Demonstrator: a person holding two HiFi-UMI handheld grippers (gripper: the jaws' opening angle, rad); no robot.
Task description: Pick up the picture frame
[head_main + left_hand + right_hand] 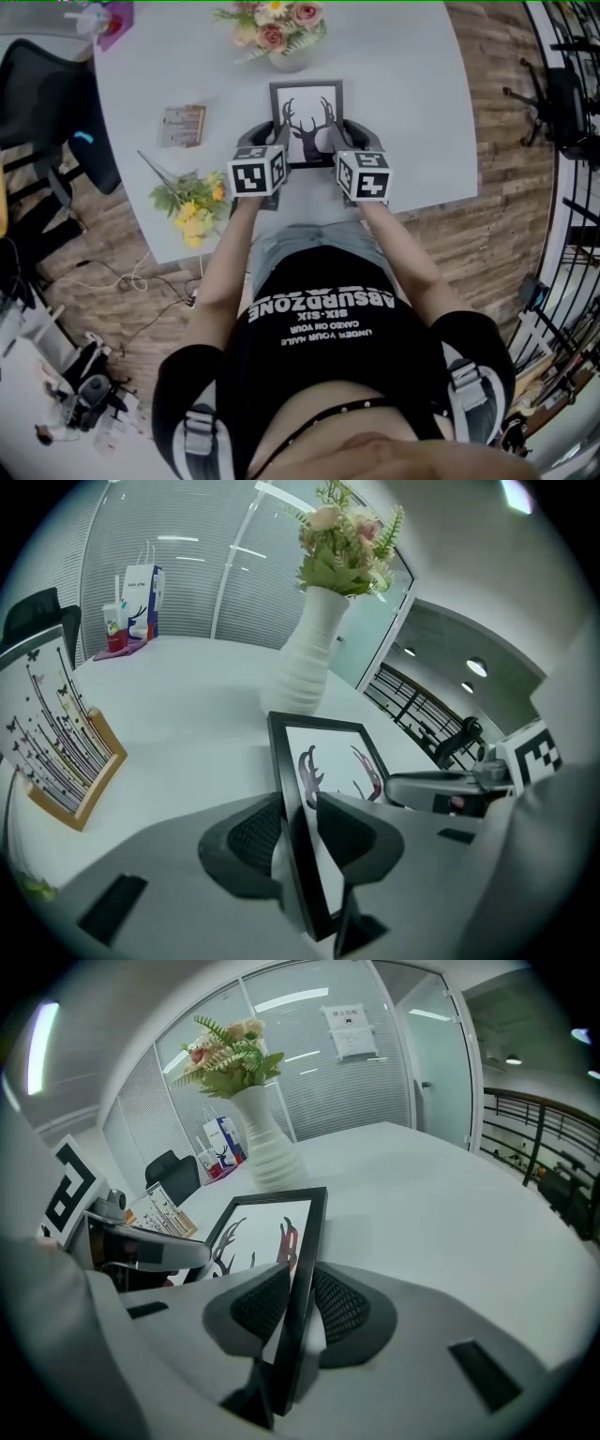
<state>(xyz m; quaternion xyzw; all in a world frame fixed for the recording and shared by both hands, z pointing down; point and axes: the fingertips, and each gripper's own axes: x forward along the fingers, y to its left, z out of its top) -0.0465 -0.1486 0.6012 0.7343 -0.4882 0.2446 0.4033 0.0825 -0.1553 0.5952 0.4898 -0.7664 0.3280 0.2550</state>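
The picture frame point(307, 112), black-edged with a dark antler print on white, faces up on the white table point(422, 141). My left gripper point(276, 133) grips its left edge; in the left gripper view that gripper point(298, 822) has both pads pressed against the black edge of the frame point(328, 752). My right gripper point(341, 135) grips the right edge; in the right gripper view that gripper point(302, 1302) has its textured pads clamped on the thin side of the frame point(262, 1232). Whether the frame's near edge is off the table I cannot tell.
A white vase of pink flowers point(281, 37) stands just behind the frame. A wooden card stand point(183, 125) sits to the left, and yellow flowers point(192, 202) lie at the near left corner. The table's near edge point(422, 202) runs under my wrists. A black chair point(56, 103) stands far left.
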